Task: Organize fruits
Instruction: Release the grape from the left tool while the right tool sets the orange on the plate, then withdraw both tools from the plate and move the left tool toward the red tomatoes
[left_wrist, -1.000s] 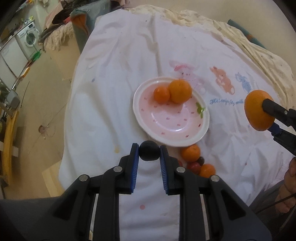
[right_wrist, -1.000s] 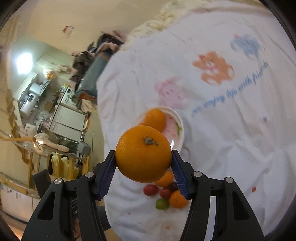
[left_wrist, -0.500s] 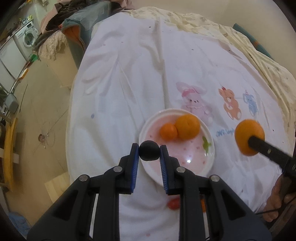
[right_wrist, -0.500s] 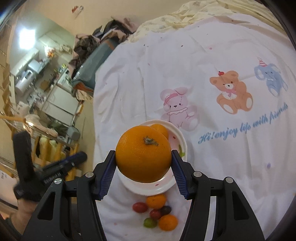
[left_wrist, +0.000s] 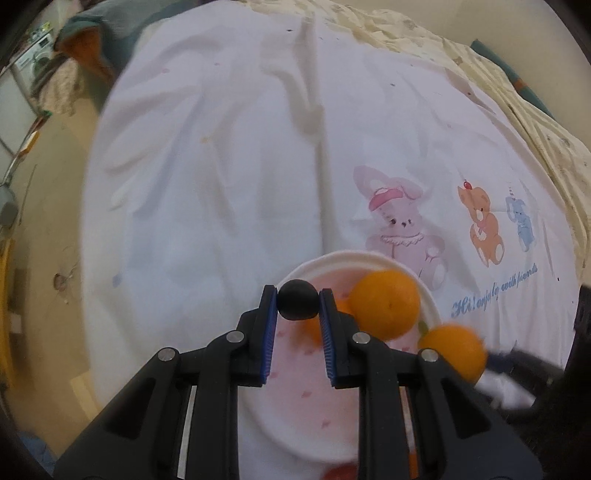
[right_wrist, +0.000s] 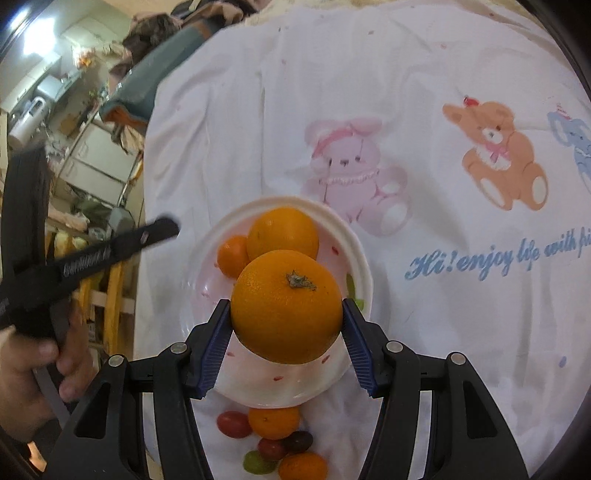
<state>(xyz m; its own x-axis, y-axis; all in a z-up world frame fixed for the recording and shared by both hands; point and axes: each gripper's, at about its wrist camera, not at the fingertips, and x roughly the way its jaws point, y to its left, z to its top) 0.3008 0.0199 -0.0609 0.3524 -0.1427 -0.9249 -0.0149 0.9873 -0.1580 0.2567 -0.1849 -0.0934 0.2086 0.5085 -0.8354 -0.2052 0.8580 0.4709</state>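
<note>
My left gripper (left_wrist: 297, 304) is shut on a small dark round fruit (left_wrist: 297, 303) and holds it over the near left part of the pink-and-white plate (left_wrist: 325, 421). My right gripper (right_wrist: 286, 314) is shut on a large orange (right_wrist: 286, 306) above the same plate (right_wrist: 354, 251). On the plate lie a big orange (right_wrist: 282, 234) and a small mandarin (right_wrist: 232, 256). In the left wrist view the big orange (left_wrist: 384, 302) lies on the plate and the held orange (left_wrist: 456, 350) shows to its right.
Loose fruit lies on the white printed cloth (right_wrist: 443, 110) just in front of the plate: a mandarin (right_wrist: 273, 421), red (right_wrist: 233, 424), dark (right_wrist: 299, 441) and green (right_wrist: 258, 461) small fruits, another mandarin (right_wrist: 303, 467). The bed edge and floor are to the left (left_wrist: 48, 221).
Both grippers have moved forward over the plate with their fruit still held. The plate now sits lower and closer in both views.
</note>
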